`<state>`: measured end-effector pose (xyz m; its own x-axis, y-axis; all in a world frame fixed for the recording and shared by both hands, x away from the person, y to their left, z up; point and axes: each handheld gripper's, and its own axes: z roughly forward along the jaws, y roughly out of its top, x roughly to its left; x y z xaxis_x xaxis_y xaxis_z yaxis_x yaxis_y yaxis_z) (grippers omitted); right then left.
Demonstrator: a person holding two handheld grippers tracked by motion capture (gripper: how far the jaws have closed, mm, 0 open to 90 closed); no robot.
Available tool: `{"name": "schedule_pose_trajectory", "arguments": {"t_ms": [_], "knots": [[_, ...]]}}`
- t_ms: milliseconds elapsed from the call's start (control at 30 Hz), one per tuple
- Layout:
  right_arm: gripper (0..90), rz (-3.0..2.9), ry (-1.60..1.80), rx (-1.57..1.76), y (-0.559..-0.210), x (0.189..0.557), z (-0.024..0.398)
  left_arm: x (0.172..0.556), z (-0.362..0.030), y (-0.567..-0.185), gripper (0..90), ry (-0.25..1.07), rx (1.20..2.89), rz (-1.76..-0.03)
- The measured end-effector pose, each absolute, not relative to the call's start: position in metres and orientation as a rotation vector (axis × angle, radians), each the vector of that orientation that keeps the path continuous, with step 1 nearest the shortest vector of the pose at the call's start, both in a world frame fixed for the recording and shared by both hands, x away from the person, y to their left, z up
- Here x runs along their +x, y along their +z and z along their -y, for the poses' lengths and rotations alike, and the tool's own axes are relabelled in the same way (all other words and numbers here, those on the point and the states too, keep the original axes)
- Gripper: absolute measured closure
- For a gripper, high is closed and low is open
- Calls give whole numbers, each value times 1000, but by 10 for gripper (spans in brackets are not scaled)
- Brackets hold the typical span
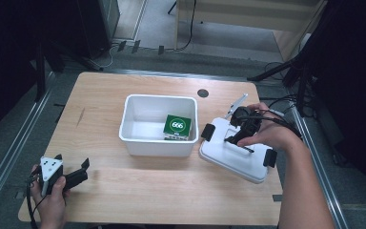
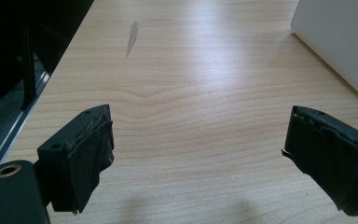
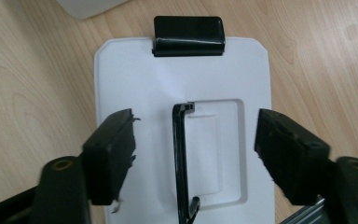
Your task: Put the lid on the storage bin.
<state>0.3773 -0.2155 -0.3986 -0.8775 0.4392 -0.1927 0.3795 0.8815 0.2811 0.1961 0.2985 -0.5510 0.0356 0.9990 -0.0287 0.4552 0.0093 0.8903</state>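
Two tools show from above: the right tool (image 1: 236, 136) hovers over the white lid (image 1: 236, 152) beside the bin (image 1: 158, 143); the left tool (image 1: 78, 174) rests apart. Left gripper view: jaws spread, empty above the table (image 2: 191, 84). Right gripper view: jaws half-spread, straddling the lid's black handle (image 3: 181, 163), which runs lengthwise between them, untouched.

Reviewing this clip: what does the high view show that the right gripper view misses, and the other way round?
High view alone: the white bin holding a green box, and the left hand-held gripper resting open near the table's front left corner.

Right gripper view alone: the upright black handle standing between the right hand-held gripper's open jaws, not yet pinched, and a close look at one black end clip.

Both: the white lid lying on the wooden table with the right hand-held gripper over it.
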Motion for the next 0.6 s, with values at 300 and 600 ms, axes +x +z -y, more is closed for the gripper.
{"name": "schedule_pose_trajectory", "arguments": {"t_ms": [300, 600], "knots": [[519, -2811, 332, 618, -413, 377, 227, 196, -299, -551, 83, 901, 1549, -1522], [580, -2849, 302, 650, -428, 378, 238, 196, -299, -551, 83, 900, 1548, -1522]]}}
